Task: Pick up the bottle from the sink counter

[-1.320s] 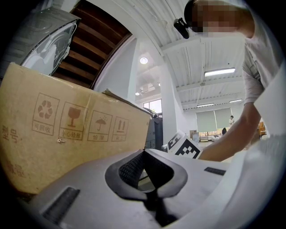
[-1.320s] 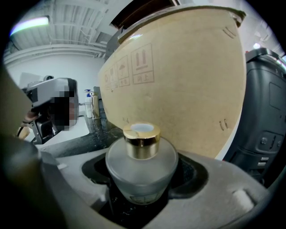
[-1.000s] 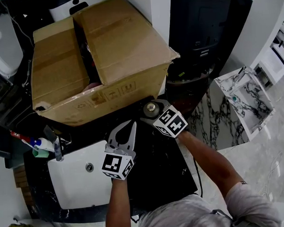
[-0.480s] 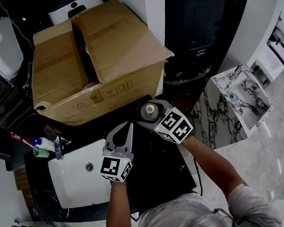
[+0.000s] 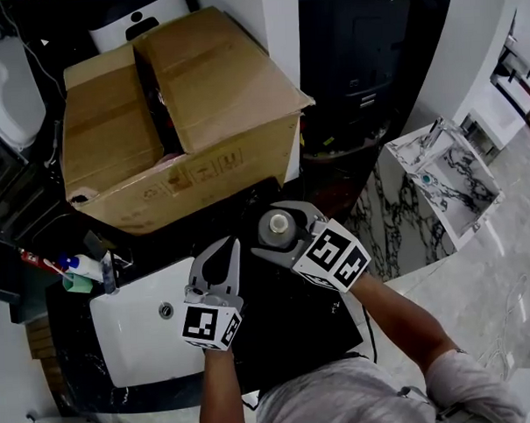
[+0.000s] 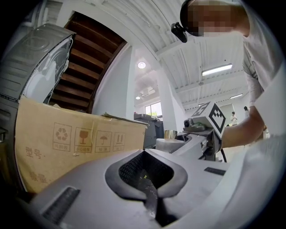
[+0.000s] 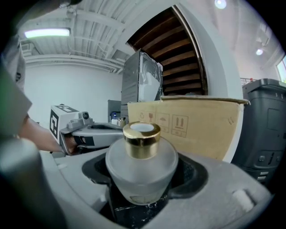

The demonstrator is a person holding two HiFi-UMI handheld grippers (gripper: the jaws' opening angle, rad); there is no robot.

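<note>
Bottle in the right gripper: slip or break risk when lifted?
The bottle looks like frosted glass: probably heavy for its size and breakable if dropped. Its rounded, tapering body could slip in the right gripper, though the jaws' notches cup it.

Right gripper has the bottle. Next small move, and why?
Probably lift the right gripper straight up a little. Its jaws are shut on the frosted bottle, which stands upright, and the cardboard box sits close behind it, so up looks clearest. The left gripper is shut and empty.

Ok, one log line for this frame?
right gripper: shut on bottle | left gripper: shut, empty | bottle: upright, gold cap | behind: cardboard box
</note>
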